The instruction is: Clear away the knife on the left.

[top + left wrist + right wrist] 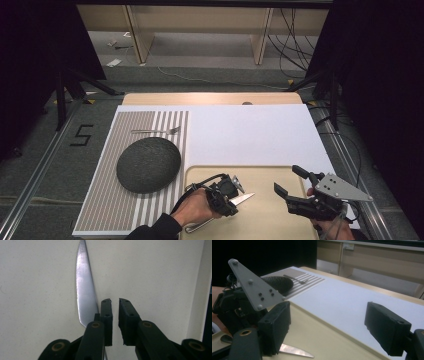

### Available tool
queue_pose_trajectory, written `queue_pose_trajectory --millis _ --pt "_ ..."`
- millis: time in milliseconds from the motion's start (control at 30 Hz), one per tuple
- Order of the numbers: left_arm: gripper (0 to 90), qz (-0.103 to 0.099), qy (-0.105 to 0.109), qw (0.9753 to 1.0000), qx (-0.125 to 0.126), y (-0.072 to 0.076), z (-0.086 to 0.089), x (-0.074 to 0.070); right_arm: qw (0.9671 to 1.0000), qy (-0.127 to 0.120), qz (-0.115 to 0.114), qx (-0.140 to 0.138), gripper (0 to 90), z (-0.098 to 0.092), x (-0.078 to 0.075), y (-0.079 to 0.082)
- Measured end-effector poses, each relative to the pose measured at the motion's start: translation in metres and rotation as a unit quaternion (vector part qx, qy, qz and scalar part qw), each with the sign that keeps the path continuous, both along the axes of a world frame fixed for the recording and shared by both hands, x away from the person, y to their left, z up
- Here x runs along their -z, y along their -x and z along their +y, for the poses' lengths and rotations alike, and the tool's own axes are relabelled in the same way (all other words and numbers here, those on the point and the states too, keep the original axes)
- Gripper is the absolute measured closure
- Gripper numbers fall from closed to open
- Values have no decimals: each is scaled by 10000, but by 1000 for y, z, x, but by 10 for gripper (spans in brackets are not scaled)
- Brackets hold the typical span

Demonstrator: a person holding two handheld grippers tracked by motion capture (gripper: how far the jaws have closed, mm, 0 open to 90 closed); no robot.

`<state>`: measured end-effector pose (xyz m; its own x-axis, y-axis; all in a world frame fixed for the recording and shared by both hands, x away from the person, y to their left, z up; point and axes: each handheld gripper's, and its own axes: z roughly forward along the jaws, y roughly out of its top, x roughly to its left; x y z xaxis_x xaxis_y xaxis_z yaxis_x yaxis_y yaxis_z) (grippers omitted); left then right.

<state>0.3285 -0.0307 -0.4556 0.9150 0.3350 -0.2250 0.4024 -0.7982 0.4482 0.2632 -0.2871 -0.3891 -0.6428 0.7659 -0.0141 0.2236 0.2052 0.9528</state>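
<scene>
Low centre of the high view, the left tool (232, 197) is hovering over a table knife (244, 198) that is lying on the beige tray (270, 220). The blade is pointing toward the right of the frame and the handle is running down toward the bottom edge. In the left gripper view the left tool (115, 300) is showing its jaws only slightly parted, with bare tray (155, 277) between the tips. The knife (85, 290) is lying just left of them, its blade passing under the left jaw. So this tool is gripping nothing; whether the jaw is touching the blade, cannot tell.

At the lower right of the high view the right tool (286, 179) is hanging over the tray's right part, spread wide and empty, well apart from the knife. In the right gripper view, the blade tip (294, 351) is peeking out at the bottom left, past the right tool (327, 325).

Judging the step as picking the knife up. To do it well:
- open the left tool wider
- shift it sideways so the jaws are straddling the knife, not sitting beside it
- take the handle end rather than the thin, slippery blade
- lower until the tips are nearly on the tray, then close squarely
- keep the right tool clear of the blade tip

At the left of the high view a dark grey plate (148, 165) is sitting on a striped placemat (107, 200), with a fork (156, 131) just above it.
</scene>
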Motion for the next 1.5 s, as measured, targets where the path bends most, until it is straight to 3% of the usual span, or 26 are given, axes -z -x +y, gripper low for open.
queue_pose_trajectory --millis 300,433,667,1000,1500 --pt "894 -113 -66 9999 41 -2 -15 9 10000 16 -3 -6 218 0 0 0" --pt "896 -234 -90 9996 -104 -6 -16 9 10000 16 -4 -3 218 0 0 0" --pt "897 -373 -103 9986 -372 -15 -13 9 10000 17 -2 -16 219 0 0 0" --pt "897 -484 -158 9952 -841 -32 2 9 10000 17 -5 -20 218 0 0 0" --pt "897 -647 -380 9913 -1086 -41 14 7 10000 17 0 -39 219 1 0 0"
